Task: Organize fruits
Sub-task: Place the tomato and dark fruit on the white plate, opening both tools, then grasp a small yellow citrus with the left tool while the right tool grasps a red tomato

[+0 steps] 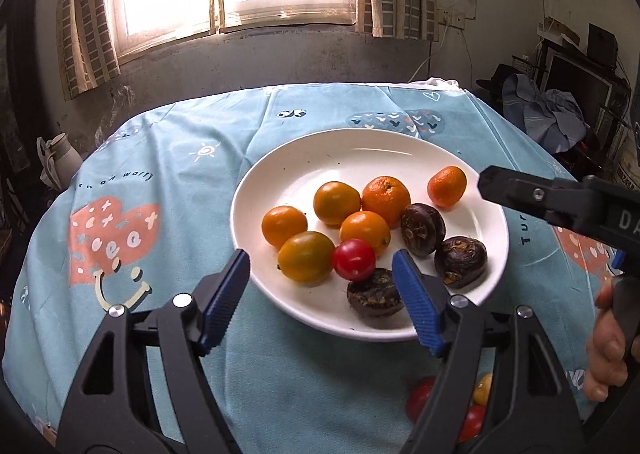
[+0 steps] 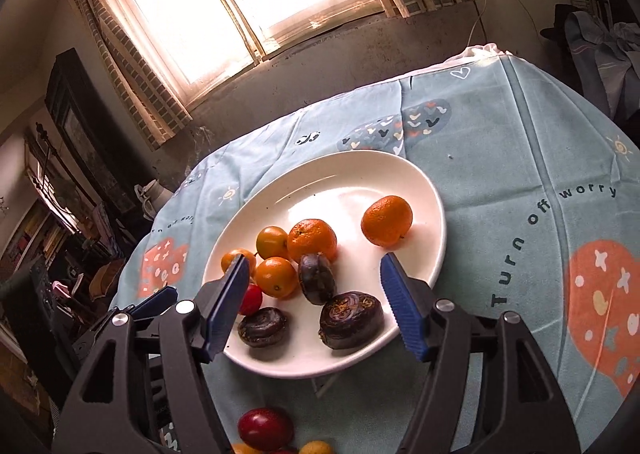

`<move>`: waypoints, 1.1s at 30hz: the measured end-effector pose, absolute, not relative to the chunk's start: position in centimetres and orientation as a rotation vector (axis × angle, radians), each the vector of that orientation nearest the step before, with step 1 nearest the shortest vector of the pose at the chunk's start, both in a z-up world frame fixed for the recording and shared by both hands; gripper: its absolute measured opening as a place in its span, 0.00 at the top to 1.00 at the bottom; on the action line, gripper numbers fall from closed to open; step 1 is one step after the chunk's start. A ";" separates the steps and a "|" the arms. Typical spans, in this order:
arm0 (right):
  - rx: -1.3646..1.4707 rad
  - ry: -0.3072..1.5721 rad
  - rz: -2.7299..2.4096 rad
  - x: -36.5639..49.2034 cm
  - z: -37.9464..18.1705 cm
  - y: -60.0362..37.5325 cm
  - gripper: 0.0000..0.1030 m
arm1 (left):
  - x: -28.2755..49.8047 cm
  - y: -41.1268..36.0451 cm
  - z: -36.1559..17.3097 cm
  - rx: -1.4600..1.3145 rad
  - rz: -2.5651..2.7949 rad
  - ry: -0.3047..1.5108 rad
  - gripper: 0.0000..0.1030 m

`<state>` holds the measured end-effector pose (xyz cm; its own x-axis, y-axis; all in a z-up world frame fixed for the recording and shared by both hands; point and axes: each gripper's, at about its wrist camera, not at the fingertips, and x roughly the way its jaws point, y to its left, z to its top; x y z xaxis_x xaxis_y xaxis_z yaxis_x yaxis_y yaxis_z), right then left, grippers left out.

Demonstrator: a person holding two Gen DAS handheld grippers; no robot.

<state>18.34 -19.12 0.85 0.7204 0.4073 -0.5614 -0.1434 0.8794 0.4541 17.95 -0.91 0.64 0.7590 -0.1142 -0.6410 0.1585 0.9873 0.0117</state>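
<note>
Both the left hand-held gripper [image 1: 320, 274] and the right hand-held gripper [image 2: 314, 278] hover spread apart, empty, over the plate [image 1: 304, 157]. A careless pinch could squash the red tomato [image 1: 353, 259]. A nudge might roll the oranges [image 1: 336, 202] onto the tabletop [image 1: 180, 141].

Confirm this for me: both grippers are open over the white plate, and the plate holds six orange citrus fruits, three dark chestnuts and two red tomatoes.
One detail is wrong: the white plate holds only one red tomato, as the left wrist view shows. The rest stands: the left gripper and right gripper are open, with six orange citrus fruits and three dark chestnuts.
</note>
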 end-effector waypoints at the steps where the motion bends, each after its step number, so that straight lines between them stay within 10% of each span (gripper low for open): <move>1: 0.398 0.714 0.322 17.7 1.3 -19.2 0.33 | 17.4 -0.4 0.8 0.055 -0.136 0.691 0.19; 7: 0.405 0.701 0.332 11.7 1.0 -20.5 0.11 | 12.1 2.3 0.0 0.045 -0.061 0.691 0.05; 25: 0.467 0.825 0.315 7.5 -1.7 -22.6 0.06 | 3.6 -0.9 -3.0 0.270 -0.165 0.696 0.02; 33: 0.498 0.835 0.316 7.5 -2.1 -23.1 0.06 | 3.7 -0.5 -3.4 0.280 -0.160 0.730 0.18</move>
